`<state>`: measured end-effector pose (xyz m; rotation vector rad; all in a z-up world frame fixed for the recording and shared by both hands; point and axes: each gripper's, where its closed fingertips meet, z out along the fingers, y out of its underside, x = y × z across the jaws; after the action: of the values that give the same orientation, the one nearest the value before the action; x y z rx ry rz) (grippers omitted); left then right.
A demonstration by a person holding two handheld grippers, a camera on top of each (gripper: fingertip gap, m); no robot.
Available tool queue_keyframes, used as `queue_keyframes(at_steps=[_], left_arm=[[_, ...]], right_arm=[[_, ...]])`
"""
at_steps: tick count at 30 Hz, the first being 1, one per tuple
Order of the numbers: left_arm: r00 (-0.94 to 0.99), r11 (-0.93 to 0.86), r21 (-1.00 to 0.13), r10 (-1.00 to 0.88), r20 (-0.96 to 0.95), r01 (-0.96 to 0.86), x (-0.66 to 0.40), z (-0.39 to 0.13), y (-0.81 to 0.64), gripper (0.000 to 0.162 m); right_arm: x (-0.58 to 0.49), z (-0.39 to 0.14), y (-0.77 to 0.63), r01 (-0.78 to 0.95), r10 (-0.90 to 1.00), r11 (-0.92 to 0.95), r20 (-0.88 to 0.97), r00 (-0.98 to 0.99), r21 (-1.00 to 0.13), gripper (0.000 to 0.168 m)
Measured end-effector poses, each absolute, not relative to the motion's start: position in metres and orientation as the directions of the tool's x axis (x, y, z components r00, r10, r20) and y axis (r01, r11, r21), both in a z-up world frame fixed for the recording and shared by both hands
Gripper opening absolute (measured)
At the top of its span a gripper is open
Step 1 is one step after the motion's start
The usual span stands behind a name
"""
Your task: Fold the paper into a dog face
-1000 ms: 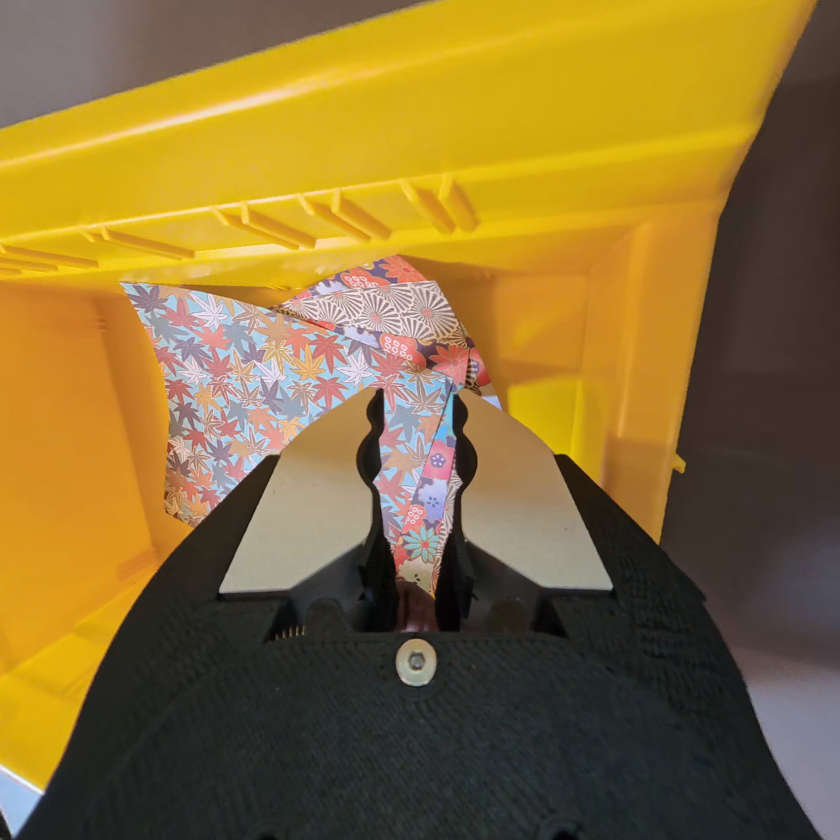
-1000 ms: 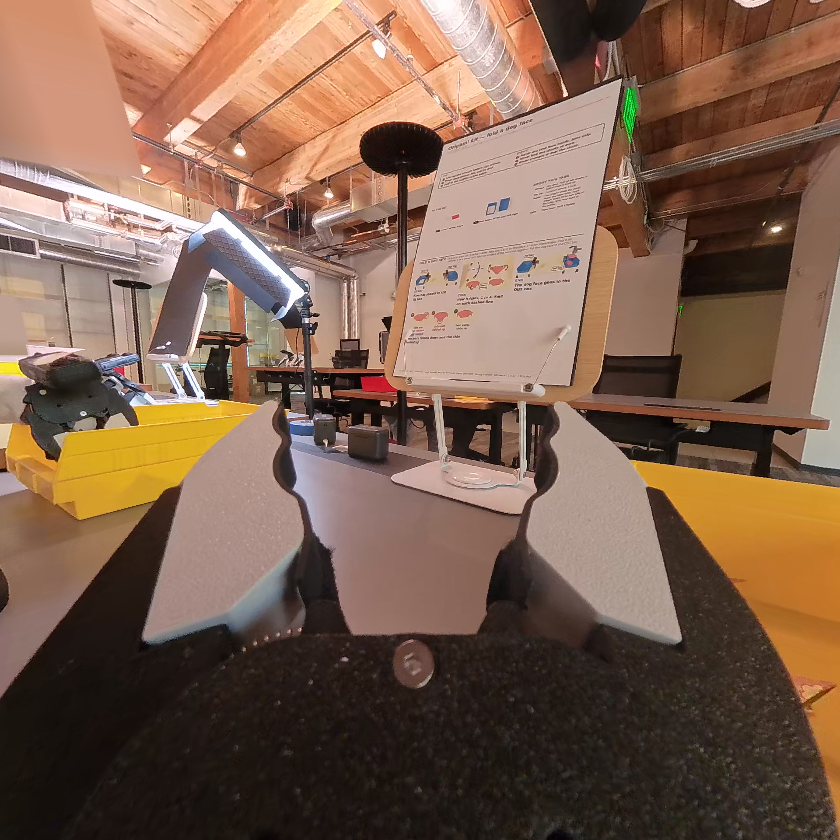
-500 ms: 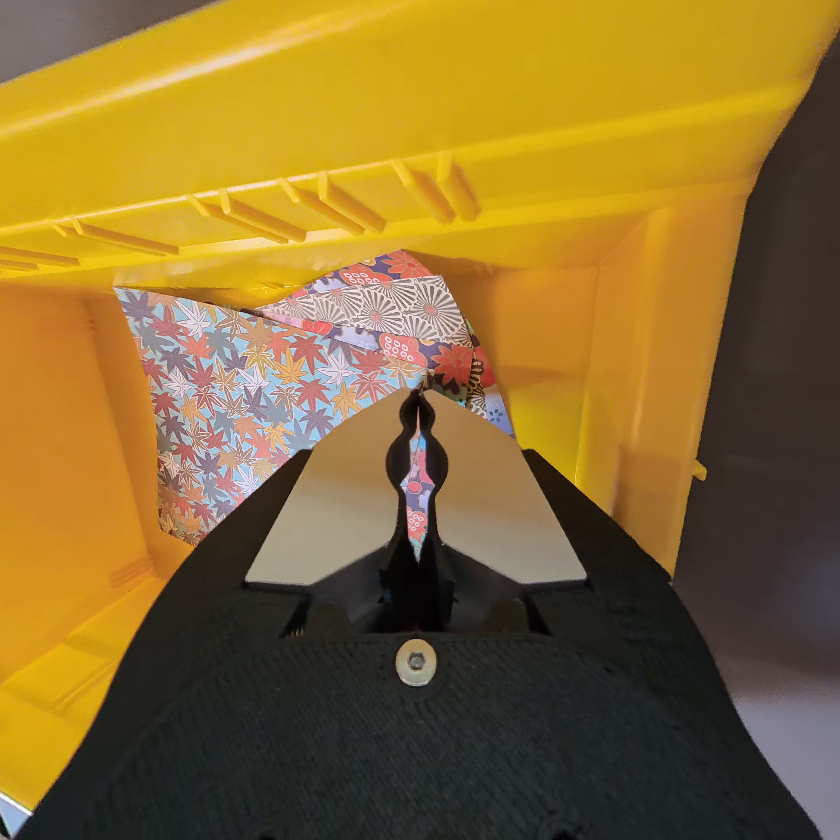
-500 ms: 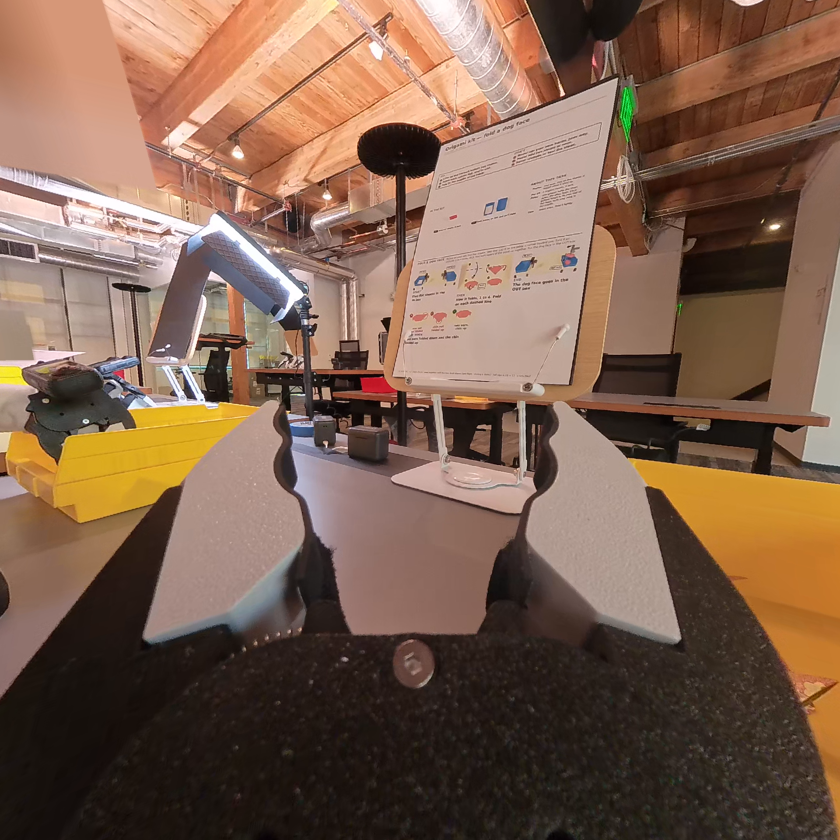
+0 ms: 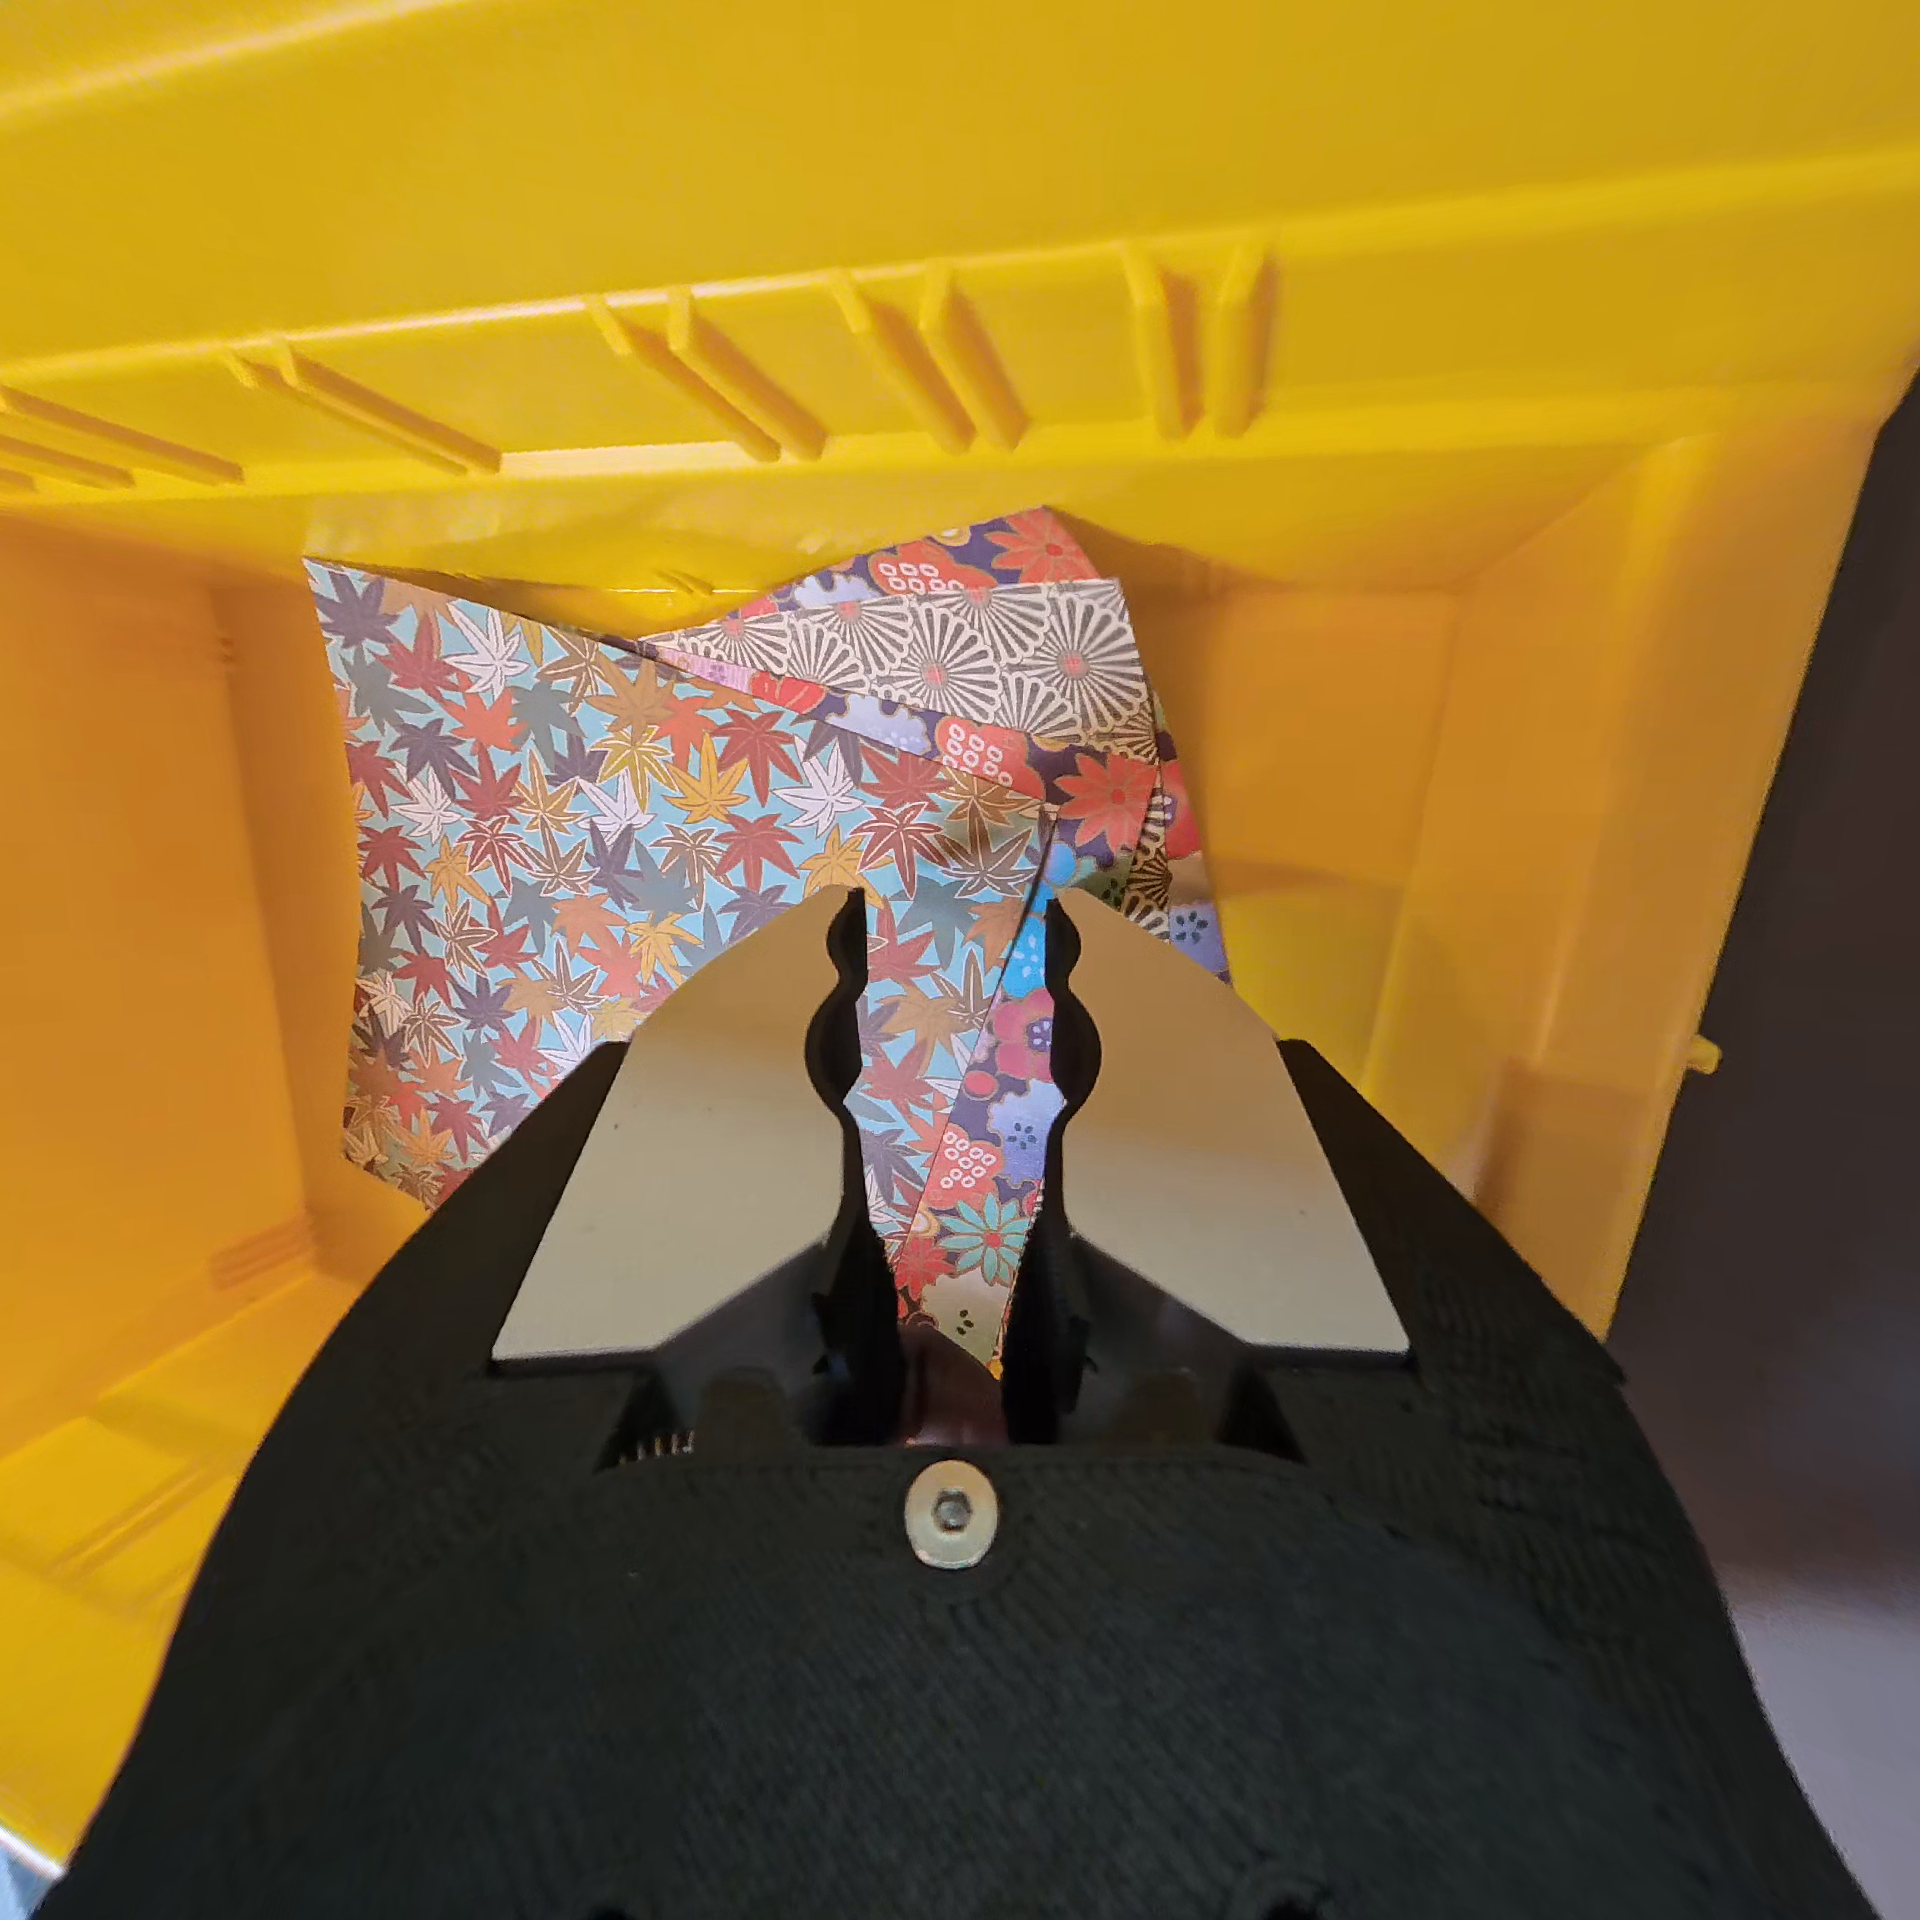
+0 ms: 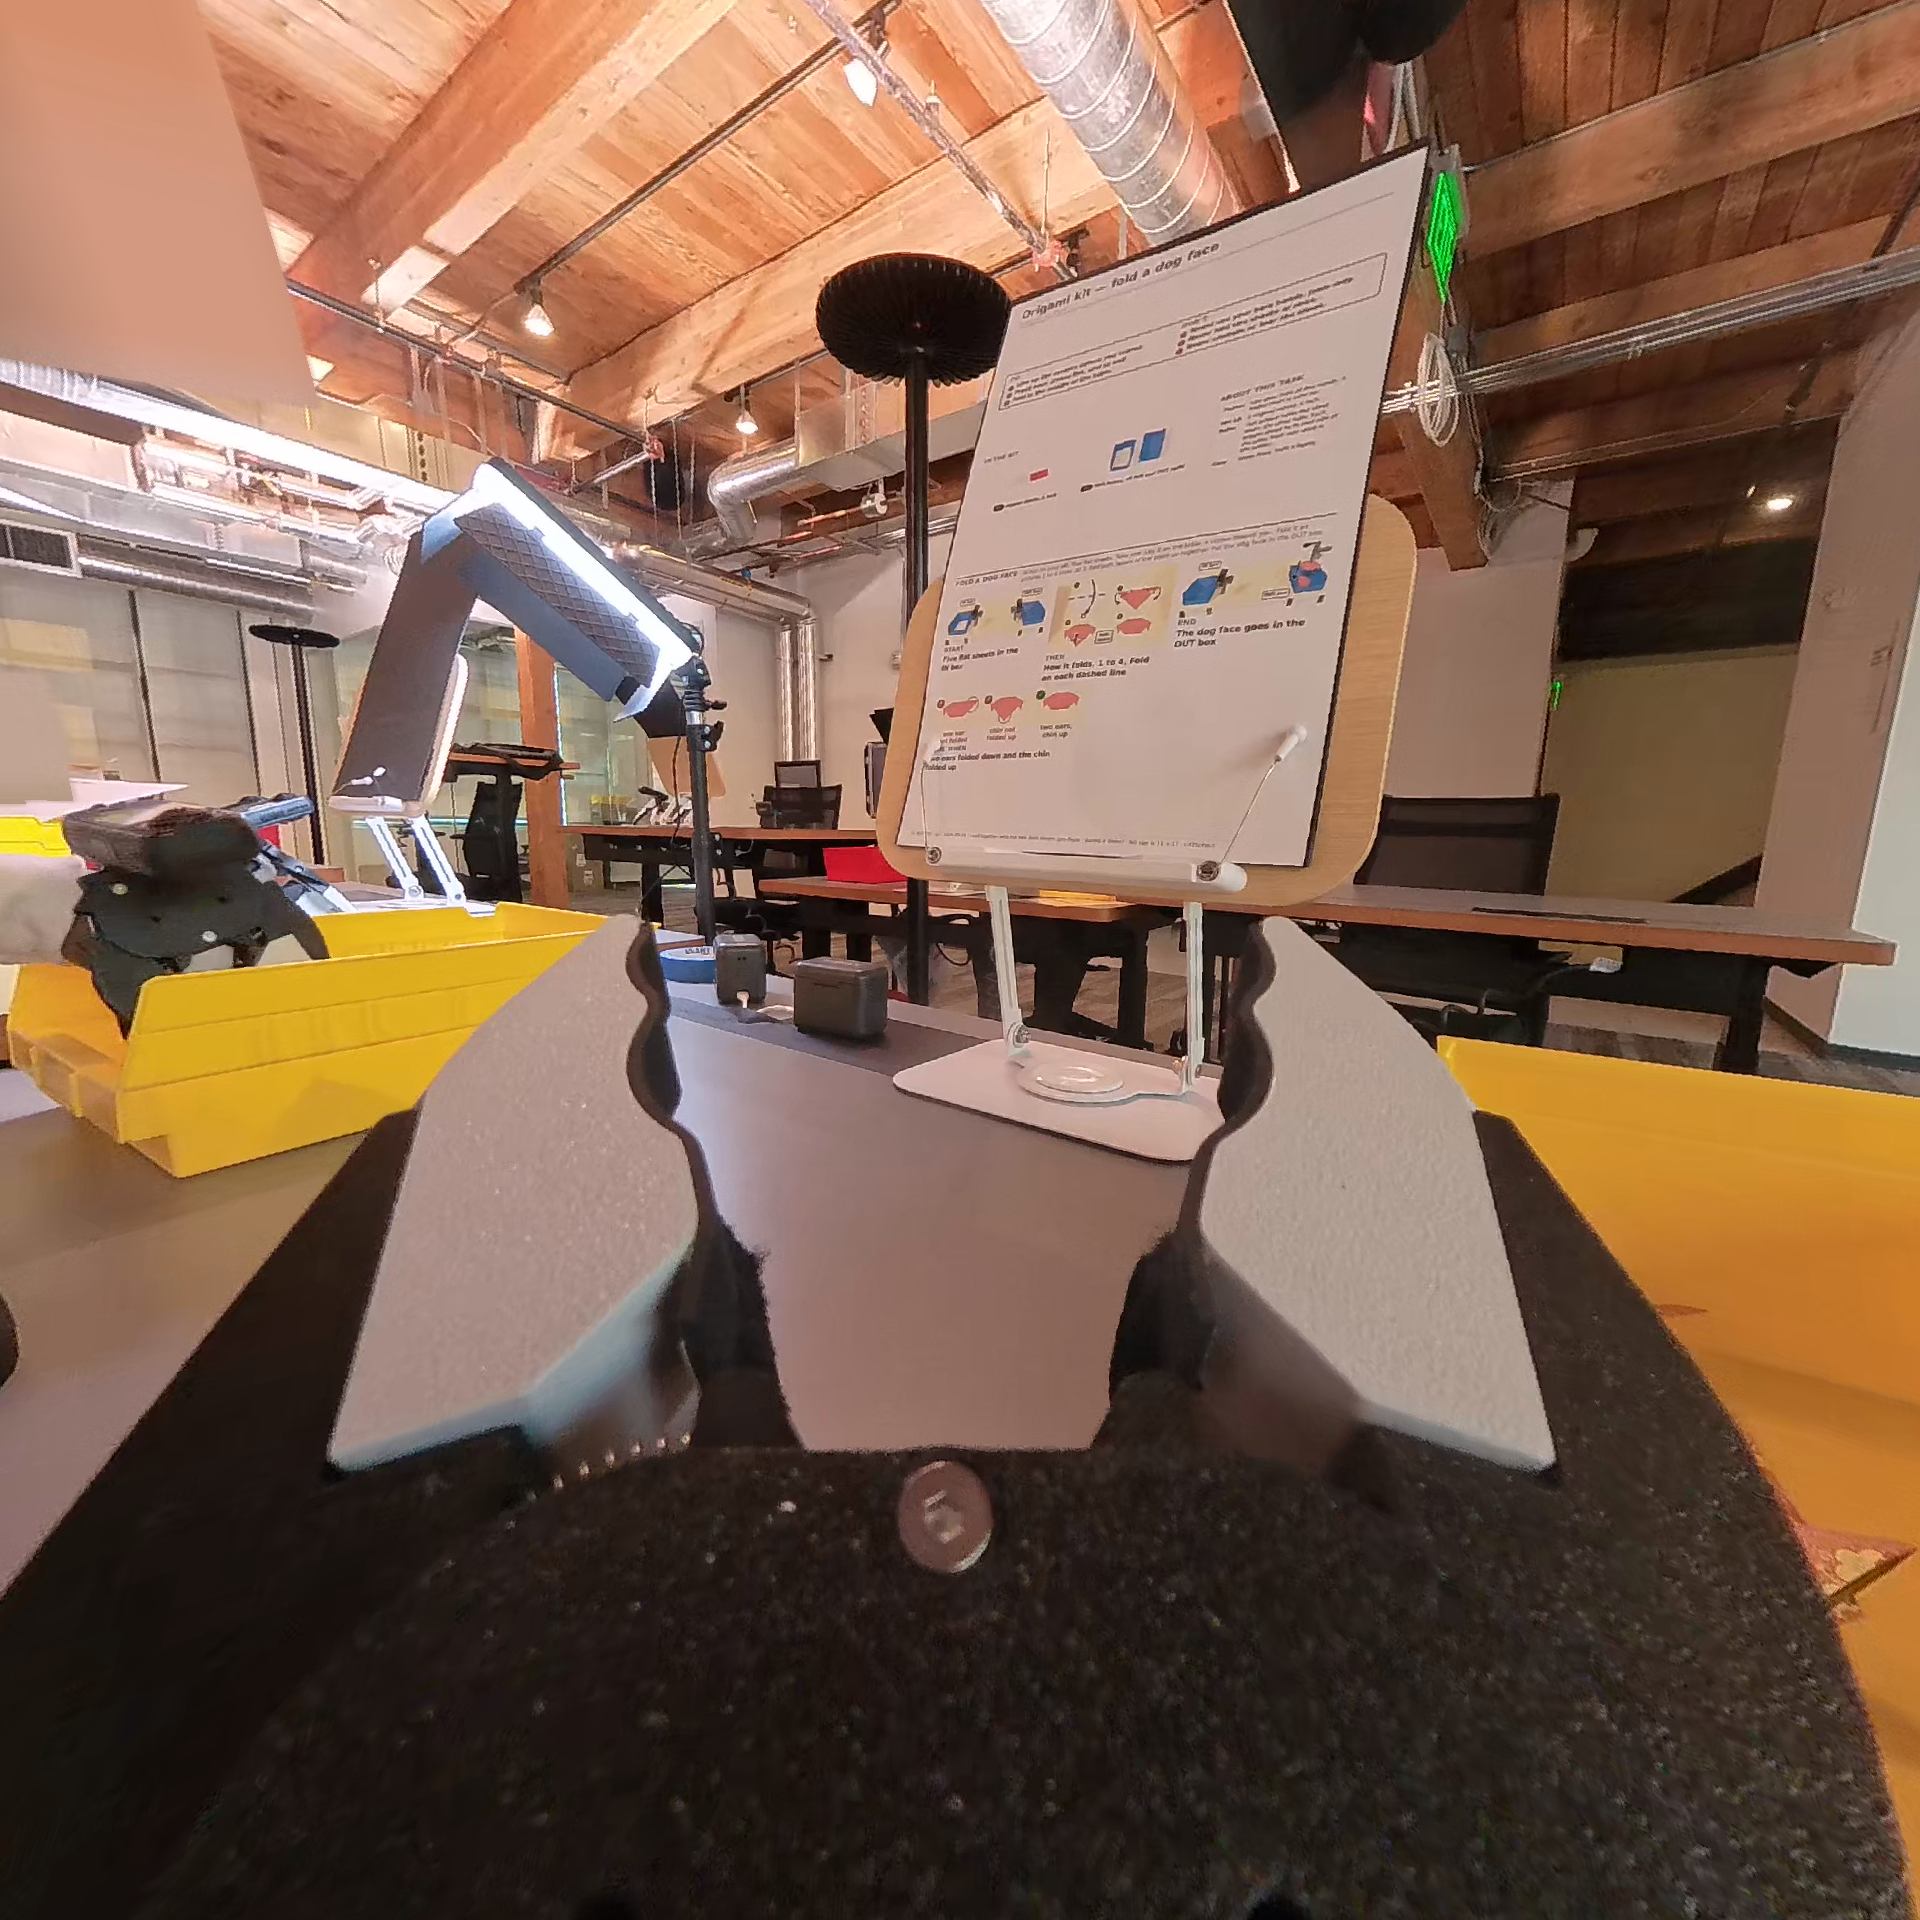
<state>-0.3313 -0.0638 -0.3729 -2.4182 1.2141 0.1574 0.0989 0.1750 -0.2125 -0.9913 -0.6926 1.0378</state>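
Two yellow bins (image 6: 312, 1023) (image 6: 1704, 1174) sat at nine and three o'clock — one instruction sheet (image 6: 1164, 540) at twelve — and two patterned papers (image 5: 644, 852) (image 5: 966, 665) lay in one bin.

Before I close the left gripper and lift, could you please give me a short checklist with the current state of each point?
1. Left gripper is inside the yellow bin: ok.
2. Paper sits between its fingers: ok.
3. Only one sheet is in the gap: not ok, the leaf sheet and the flower sheet both show there.
4. Sheets lie flat and separate: cannot tell.
5. Right gripper is open and empty: ok.
6. Bare table ahead of it for folding: ok.
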Motion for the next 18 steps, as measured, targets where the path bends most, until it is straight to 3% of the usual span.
queue_keyframes(at_steps=[6,8,13,18], left_arm=[[0.699,-0.621,-0.389,-0.71,-0.088,-0.68,-0.3325,-0.3767,-0.0648,0.032],[0.704,-0.647,-0.399,-0.71,0.007,-0.649,-0.3304,-0.3782,-0.0667,0.025],[0.685,-0.645,-0.392,-0.727,0.049,-0.656,-0.3288,-0.3786,-0.0661,0.002],[0.692,-0.645,-0.379,-0.722,0.018,-0.663,-0.331,-0.3763,-0.068,0.0]], right_arm=[[0.0977,-0.214,0.1751,-0.368,0.928,0.169,0.022,0.373,-0.914,0.103],[0.0961,-0.215,0.1742,-0.36,0.929,0.172,0.029,0.37,-0.917,0.104],[0.0951,-0.2162,0.1735,-0.346,0.926,0.184,0.044,0.375,-0.92,0.104],[0.0942,-0.2171,0.175,-0.351,0.931,0.17,0.032,0.365,-0.921,0.104]])
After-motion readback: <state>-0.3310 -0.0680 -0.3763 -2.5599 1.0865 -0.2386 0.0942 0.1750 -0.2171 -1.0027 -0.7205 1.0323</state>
